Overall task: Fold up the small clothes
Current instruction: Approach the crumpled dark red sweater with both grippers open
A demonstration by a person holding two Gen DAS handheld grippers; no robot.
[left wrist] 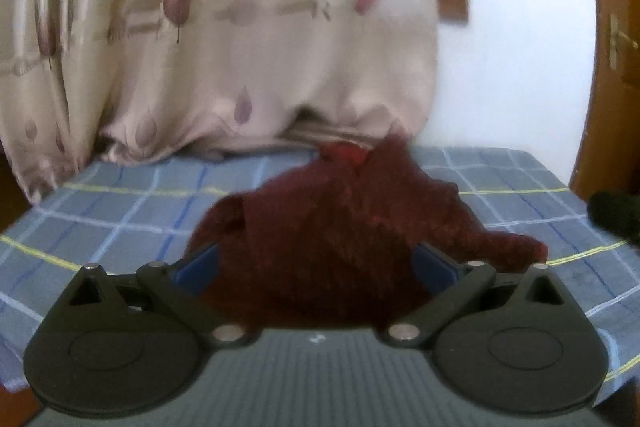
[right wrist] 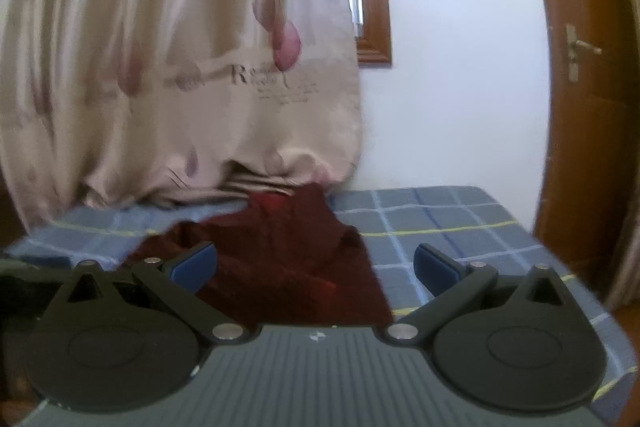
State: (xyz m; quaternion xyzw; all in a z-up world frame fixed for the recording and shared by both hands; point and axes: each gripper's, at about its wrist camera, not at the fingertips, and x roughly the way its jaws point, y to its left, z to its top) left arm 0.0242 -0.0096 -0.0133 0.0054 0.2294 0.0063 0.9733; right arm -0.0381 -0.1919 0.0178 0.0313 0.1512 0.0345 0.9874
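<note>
A dark red knitted garment lies crumpled on the blue checked bed cover. My left gripper is open, its blue pads spread wide on either side of the garment's near part. In the right wrist view the garment lies to the left of centre. My right gripper is open and empty, its left pad over the garment and its right pad over the bare cover.
A beige patterned curtain hangs down to the bed's far edge. A white wall, a wooden window frame and a wooden door with a handle stand to the right. A dark object lies at the bed's right edge.
</note>
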